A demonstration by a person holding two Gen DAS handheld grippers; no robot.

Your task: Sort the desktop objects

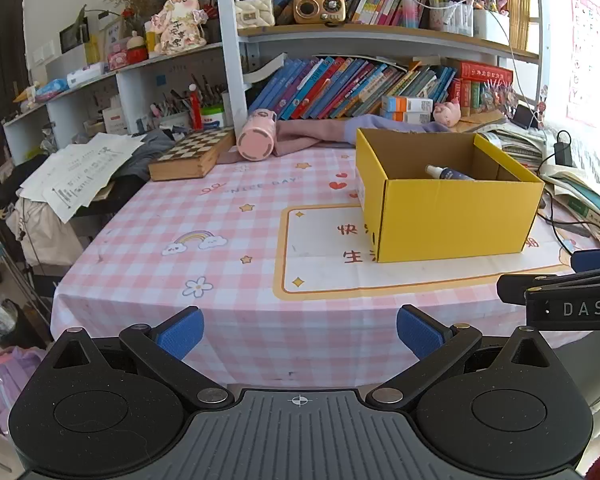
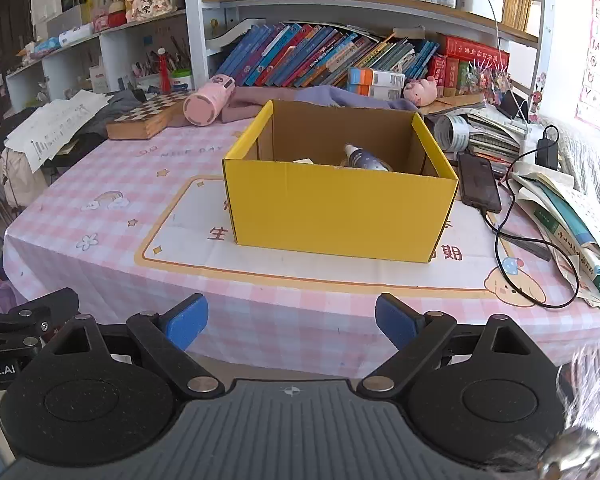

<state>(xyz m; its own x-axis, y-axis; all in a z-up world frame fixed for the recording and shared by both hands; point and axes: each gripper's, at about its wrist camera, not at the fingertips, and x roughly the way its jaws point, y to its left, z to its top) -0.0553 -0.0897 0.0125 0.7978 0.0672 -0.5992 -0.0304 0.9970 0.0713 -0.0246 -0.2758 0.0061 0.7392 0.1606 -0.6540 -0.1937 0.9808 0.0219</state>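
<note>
A yellow cardboard box (image 2: 340,208) stood open-topped on the surface (image 2: 100,208), which was covered by a pink checked cloth with a white printed panel. The box served as the landmark for everything else. Inside it, toward its back wall, lay a small spray bottle (image 2: 362,158) with a white cap and a dark body, tilted on its side.

The right gripper (image 2: 292,322) hovered at the near edge of the surface, in front of the box and well apart from it. Its jaws stood wide apart with nothing between the 2 blue pads (image 2: 186,322). The left gripper (image 1: 300,332) hung at the same near edge, to the left of the box, its jaws likewise spread wide and holding nothing. The bottle lay far beyond both pairs of jaws, walled in by the box.

Behind the box to the left, a pink bottle (image 2: 208,104) lay on its side beside a wooden chessboard case (image 2: 148,118). Just right of the box lay a dark phone (image 2: 478,182) with a black cable attached. Behind the box stood a shelf of leaning books (image 2: 332,60).
</note>
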